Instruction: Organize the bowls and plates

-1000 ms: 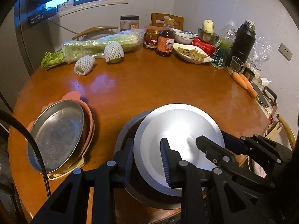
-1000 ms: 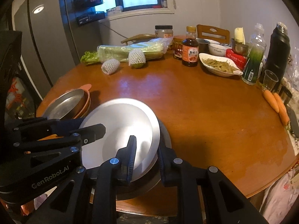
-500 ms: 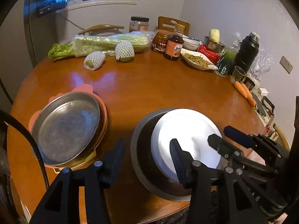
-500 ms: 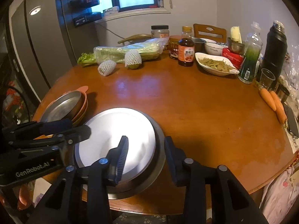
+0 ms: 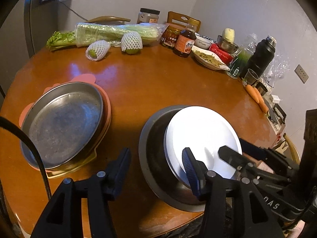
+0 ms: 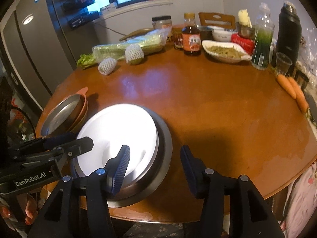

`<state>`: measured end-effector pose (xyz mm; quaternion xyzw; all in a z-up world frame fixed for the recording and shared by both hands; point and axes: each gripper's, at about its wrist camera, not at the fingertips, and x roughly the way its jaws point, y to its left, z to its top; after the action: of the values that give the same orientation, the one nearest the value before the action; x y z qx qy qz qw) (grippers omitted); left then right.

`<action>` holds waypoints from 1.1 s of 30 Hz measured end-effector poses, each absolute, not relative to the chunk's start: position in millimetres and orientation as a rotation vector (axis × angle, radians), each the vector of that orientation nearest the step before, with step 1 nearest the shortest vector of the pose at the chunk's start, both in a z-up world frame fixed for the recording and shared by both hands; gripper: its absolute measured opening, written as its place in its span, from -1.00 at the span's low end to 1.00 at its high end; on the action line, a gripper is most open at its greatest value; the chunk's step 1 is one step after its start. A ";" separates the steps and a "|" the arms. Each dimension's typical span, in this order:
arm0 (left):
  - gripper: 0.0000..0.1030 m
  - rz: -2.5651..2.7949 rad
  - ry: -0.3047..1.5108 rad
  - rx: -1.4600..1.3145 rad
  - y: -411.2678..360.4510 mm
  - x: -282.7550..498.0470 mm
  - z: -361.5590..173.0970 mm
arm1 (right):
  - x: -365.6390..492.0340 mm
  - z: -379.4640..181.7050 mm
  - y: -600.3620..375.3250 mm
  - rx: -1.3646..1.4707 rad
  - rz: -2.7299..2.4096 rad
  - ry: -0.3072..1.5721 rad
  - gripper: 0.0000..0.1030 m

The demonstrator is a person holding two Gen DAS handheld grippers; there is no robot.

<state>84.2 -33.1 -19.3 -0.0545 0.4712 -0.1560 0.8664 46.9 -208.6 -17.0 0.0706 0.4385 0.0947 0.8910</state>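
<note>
A white plate [image 5: 200,136] [image 6: 116,134] lies inside a larger metal bowl [image 5: 152,154] [image 6: 164,148] near the table's front edge. A steel pan [image 5: 61,123] [image 6: 61,113] sits on stacked pink plates [image 5: 108,109] [image 6: 84,107] to the left. My left gripper [image 5: 156,162] is open, its fingers above the table and the bowl's near rim. My right gripper [image 6: 154,162] is open, straddling the bowl's right rim. Neither holds anything.
The round wooden table [image 5: 150,83] carries celery [image 5: 111,33], two netted fruits [image 5: 131,42], a sauce bottle [image 5: 185,43], jars, a food dish [image 5: 210,60], a black thermos [image 5: 259,59] and carrots [image 5: 256,97] along its far and right sides. A fridge [image 6: 31,45] stands left.
Both grippers opened and let go of the white plate, which now rests in the metal bowl. Both have drawn back slightly from it.
</note>
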 end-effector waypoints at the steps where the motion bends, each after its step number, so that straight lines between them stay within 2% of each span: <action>1: 0.06 -0.330 0.990 -0.118 -33.7 84.8 -20.9 | 47.4 -19.1 -208.4 0.159 0.207 0.917 0.06; 12: 0.11 -0.368 1.035 -0.168 -35.7 92.5 -33.7 | 52.8 -31.2 -208.8 0.250 0.259 0.960 0.06; 15: 0.05 -0.391 1.044 -0.182 -38.1 93.6 -37.0 | 50.9 -29.8 -208.4 0.242 0.272 0.947 0.00; 23: 0.04 -0.390 1.042 -0.153 -48.3 92.9 -37.7 | 47.7 -26.4 -213.4 0.236 0.245 0.900 -0.14; 33: 0.04 -0.382 1.010 -0.200 -27.7 93.6 -19.6 | 51.1 -10.6 -206.6 0.237 0.258 0.864 -0.15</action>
<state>93.6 -27.7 -19.6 -0.0949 0.4799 -0.1814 0.8531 51.1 -206.6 -10.6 0.1141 0.4164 0.1243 0.8934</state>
